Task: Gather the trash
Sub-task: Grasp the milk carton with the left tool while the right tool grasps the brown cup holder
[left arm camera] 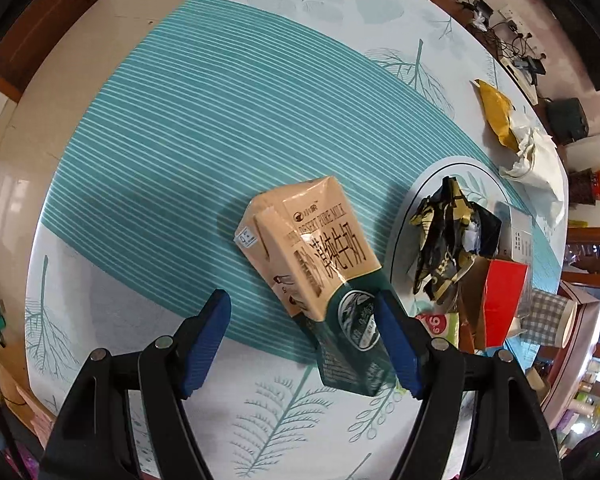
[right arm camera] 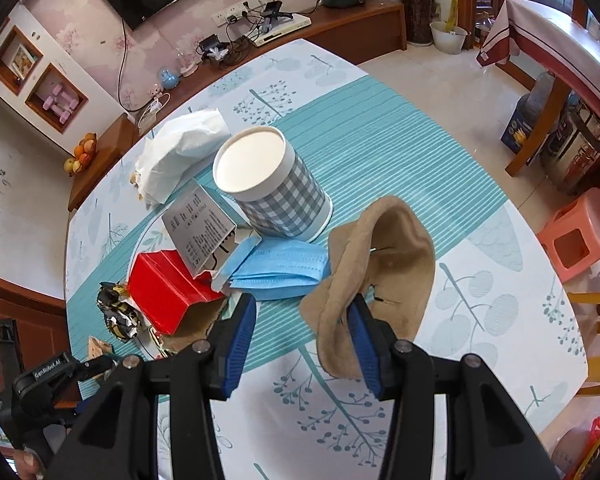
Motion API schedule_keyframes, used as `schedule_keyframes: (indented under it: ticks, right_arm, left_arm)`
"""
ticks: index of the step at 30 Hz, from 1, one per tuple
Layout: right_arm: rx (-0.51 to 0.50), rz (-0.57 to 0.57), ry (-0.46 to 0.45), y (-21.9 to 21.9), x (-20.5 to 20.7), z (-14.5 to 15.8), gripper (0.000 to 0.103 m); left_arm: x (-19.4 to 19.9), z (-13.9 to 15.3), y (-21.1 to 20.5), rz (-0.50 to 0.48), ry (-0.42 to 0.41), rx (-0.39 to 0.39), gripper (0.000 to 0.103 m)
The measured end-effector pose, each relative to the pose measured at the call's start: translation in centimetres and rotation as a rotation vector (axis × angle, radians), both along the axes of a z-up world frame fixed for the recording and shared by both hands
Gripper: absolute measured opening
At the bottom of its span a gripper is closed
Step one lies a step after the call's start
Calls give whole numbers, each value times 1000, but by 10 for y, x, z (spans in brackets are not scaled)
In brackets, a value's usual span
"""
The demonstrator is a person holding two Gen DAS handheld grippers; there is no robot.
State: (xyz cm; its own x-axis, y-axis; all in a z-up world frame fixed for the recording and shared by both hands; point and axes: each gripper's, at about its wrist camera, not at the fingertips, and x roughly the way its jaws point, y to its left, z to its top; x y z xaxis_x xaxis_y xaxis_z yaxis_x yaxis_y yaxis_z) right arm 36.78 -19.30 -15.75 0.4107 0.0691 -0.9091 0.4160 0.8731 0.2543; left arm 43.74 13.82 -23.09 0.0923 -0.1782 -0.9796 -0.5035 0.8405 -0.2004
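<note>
A beige and dark green milk carton (left arm camera: 312, 256) lies tilted on the leaf-print tablecloth (left arm camera: 180, 140). My left gripper (left arm camera: 302, 304) points down over it and stands open. Its right finger (left arm camera: 396, 340) is against the carton's green end, and its left finger (left arm camera: 208, 340) is well clear. In the right wrist view a curled tan piece like a shoe insole (right arm camera: 384, 256) wraps around the right finger (right arm camera: 364, 344) of my right gripper (right arm camera: 300, 304). The left pad (right arm camera: 240, 336) is apart from it, with cloth showing in the gap.
Trash is piled ahead of the right gripper: a blue face mask (right arm camera: 276, 272), a checked paper cup (right arm camera: 276, 184), a red box (right arm camera: 168, 292), a grey printed box (right arm camera: 200, 228), a black-and-gold wrapper (right arm camera: 116, 312) and a white bag (right arm camera: 180, 148). A yellow bag (left arm camera: 496, 116) lies farther back.
</note>
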Motion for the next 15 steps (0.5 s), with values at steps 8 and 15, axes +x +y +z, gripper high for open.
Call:
schedule_keyframes:
  ticks: [8, 15]
  right_arm:
    - [11, 15, 10, 3, -4, -4, 37]
    - [14, 20, 13, 1, -4, -5, 22]
  left_arm:
    - [9, 5, -8, 18, -15, -56, 72]
    - [15, -10, -13, 41, 59, -49, 72]
